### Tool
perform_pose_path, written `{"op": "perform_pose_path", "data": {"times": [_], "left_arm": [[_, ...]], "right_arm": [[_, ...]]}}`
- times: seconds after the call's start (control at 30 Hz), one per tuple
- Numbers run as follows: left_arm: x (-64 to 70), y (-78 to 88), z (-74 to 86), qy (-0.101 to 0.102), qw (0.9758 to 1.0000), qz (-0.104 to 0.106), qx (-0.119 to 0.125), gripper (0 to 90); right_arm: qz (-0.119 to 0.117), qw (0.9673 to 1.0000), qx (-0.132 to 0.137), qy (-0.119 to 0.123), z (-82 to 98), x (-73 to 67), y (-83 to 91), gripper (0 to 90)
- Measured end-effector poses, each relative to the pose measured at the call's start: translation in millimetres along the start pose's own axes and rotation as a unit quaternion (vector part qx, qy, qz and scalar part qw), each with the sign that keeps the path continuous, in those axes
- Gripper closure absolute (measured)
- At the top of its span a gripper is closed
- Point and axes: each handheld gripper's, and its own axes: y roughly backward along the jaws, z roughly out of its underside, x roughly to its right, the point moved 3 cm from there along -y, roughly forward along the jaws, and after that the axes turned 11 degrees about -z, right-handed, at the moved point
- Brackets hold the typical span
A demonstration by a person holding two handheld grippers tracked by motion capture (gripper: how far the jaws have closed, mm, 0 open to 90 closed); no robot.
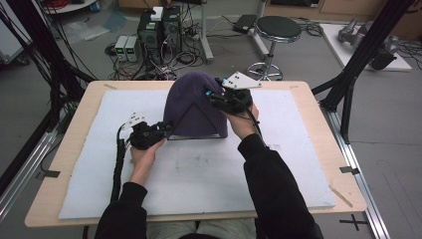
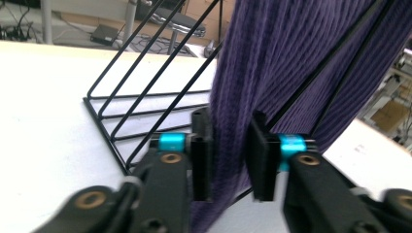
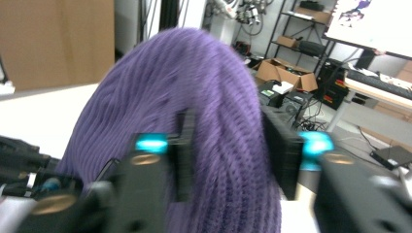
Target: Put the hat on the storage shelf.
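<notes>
I'm looking down on a purple knit beanie (image 1: 196, 102) that is sitting stretched over a black wire rack (image 1: 191, 130), and I'm taking that beanie as my landmark. It is standing on the white foam mat (image 1: 199, 174) that is covering the wooden table (image 1: 318, 129), toward the far side of the mat from the person.

My left gripper (image 1: 161, 133) is sitting at the beanie's lower left corner, low against the mat. In the left gripper view the left gripper (image 2: 228, 160) is showing its jaws partly open — a fold of the beanie's (image 2: 286, 63) knit is hanging down between them, but I cannot tell whether the pads are actually pressing on it. The wire rack's (image 2: 141, 97) thin bars are fanning out to the left of the cloth there.

My right gripper (image 1: 219, 97) is sitting at the beanie's upper right side, raised well above the mat, with its grey three-cornered plate (image 1: 240, 81) on top. In the right gripper view the right gripper (image 3: 228, 160) is standing wide open, its jaws straddling the beanie's (image 3: 194, 97) rounded crown — the knit is bulging between them and appears to be touching both pads.
</notes>
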Motion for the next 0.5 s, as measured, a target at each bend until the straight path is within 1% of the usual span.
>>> {"op": "perform_pose_path", "data": {"times": [0.03,0.07,0.1,0.17,0.2,0.27,0.3,0.43,0.47,0.5], "left_arm": [[0.6,0.5,-1.0,0.007,1.0,-0.002,0.003,58.2],[0.5,1.0,-2.2,0.009,0.9999,-0.006,0.007,53.2],[-0.2,1.3,-3.6,0.009,0.9998,-0.013,0.012,43.3],[-1.9,3.1,-5.4,0.009,0.9996,-0.018,0.018,38.6],[-2.6,3.9,-6.1,0.007,0.9995,-0.022,0.021,38.6],[-3.1,5.2,-7.6,0.001,0.9992,-0.028,0.028,31.6],[-3.3,6.2,-8.4,-0.004,0.9991,-0.03,0.029,31.6],[-2.4,9.2,-12.0,-0.005,0.9984,-0.035,0.043,30.1],[-2.6,10.4,-13.3,-0.006,0.9981,-0.041,0.045,27.4],[-2.8,11.9,-15.1,-0.004,0.9973,-0.053,0.051,27.4]], "right_arm": [[0.003,1.0,0.001,-0.001,-0.2,0.7,0.6,45.3],[0.005,1.0,0.001,-0.001,-0.3,1.1,1.3,42.5],[0.011,0.9999,0.005,-0.008,-0.3,2.8,2.1,34.7],[0.025,0.9993,0.016,-0.022,-1.1,5.6,3.9,28.9],[0.025,0.9993,0.016,-0.022,-1.1,5.6,3.9,28.9],[0.041,0.9982,0.028,-0.032,-2.3,9.6,7.6,24.7],[0.041,0.9982,0.028,-0.032,-2.3,9.6,7.6,24.7],[0.05,0.9975,0.03,-0.04,-2.3,14.9,12.5,22.9],[0.056,0.9968,0.033,-0.047,-2.8,16.8,15.7,21.6],[0.056,0.9968,0.033,-0.047,-2.8,16.8,15.7,21.6]]}}
